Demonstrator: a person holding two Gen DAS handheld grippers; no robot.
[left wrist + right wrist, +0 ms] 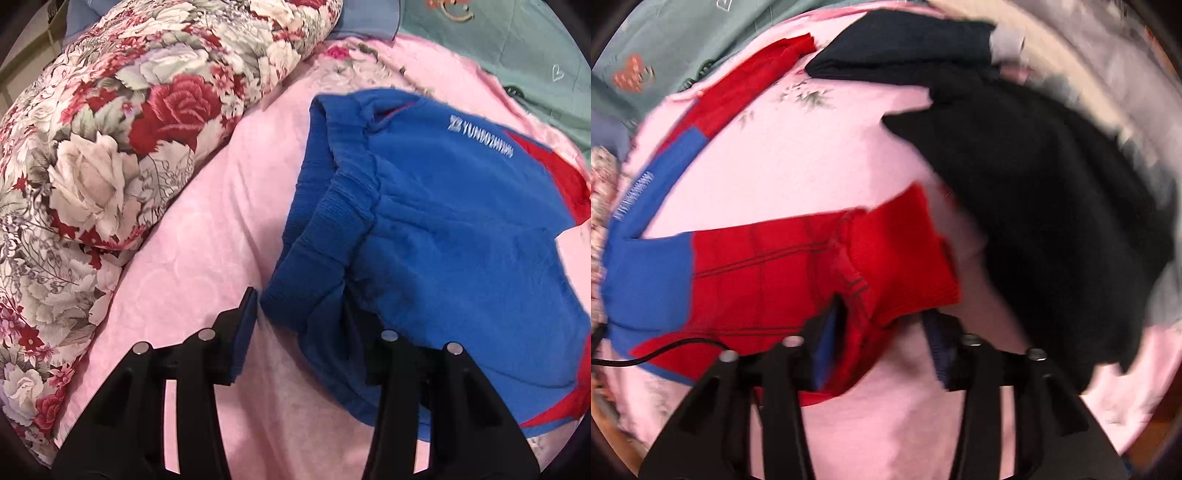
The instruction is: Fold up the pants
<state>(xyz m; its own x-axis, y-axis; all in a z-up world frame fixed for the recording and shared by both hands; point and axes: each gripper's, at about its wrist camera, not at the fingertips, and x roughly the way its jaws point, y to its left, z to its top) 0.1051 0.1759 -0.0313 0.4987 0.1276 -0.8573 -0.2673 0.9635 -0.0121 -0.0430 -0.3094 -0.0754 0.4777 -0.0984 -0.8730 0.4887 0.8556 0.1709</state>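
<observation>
On the bed, nearest each camera — grippers: the left gripper (295, 332) stood part-open astride the blue waistband corner of the pants (424, 229); its left pad was clear of the cloth, its right finger was hidden under the fabric, so a firm grip could not be confirmed.
Right gripper (882, 332): part-open around the red leg hem; cloth lay between the jaws and touched the left pad, while the right pad stood apart, so it was probably not yet clamped.
Reason for placement: one gripper at the waist and one at the hem suggested that the two ends were to be brought together in a lengthwise fold.
Pants: blue at the waist and red down the legs, they lay flat, the second leg spread away toward the far side.
Cable (665, 350): a thin black lead crossed the near pants edge.
Surface: a pink sheet (207, 236), soft, lightly creased.
Beyond: a floral quilt (110, 155) was rolled beside the waistband; dark clothes (1052, 206) were heaped past the hem; a green cover (517, 55) lay at the far edge.
</observation>
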